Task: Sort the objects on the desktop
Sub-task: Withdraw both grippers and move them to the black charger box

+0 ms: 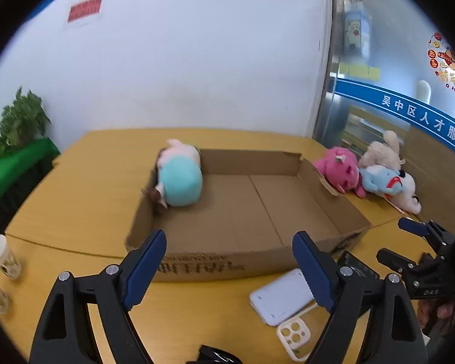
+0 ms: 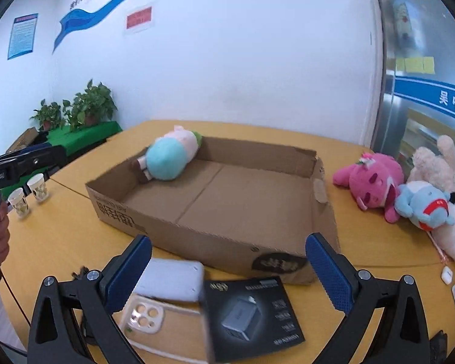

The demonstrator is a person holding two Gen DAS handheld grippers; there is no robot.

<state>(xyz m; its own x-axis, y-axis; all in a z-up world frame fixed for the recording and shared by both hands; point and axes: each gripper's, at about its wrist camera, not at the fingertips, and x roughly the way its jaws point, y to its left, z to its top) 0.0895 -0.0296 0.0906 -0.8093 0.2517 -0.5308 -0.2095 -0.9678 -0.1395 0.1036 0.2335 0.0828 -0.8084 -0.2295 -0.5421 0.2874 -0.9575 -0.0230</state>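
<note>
Left wrist view: left gripper (image 1: 229, 261) jaws spread wide, empty, above the wooden table (image 1: 75, 200). Shallow corrugated cardboard box (image 1: 245, 212) holds a round teal-and-pink plush toy (image 1: 180, 179) at its 10 o'clock corner. Right gripper (image 2: 227, 268) likewise spread, empty, over a glossy black carton (image 2: 251, 312). Pink plush (image 2: 370, 180) lies at 3 o'clock outside the box.

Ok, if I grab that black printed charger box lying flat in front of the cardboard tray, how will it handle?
The black printed charger box looks like thin, rigid card, so probably light and stiff. It lies flat on the wooden table, so pinching an edge may be awkward. Its glossy print could slip in the open right gripper.
</note>
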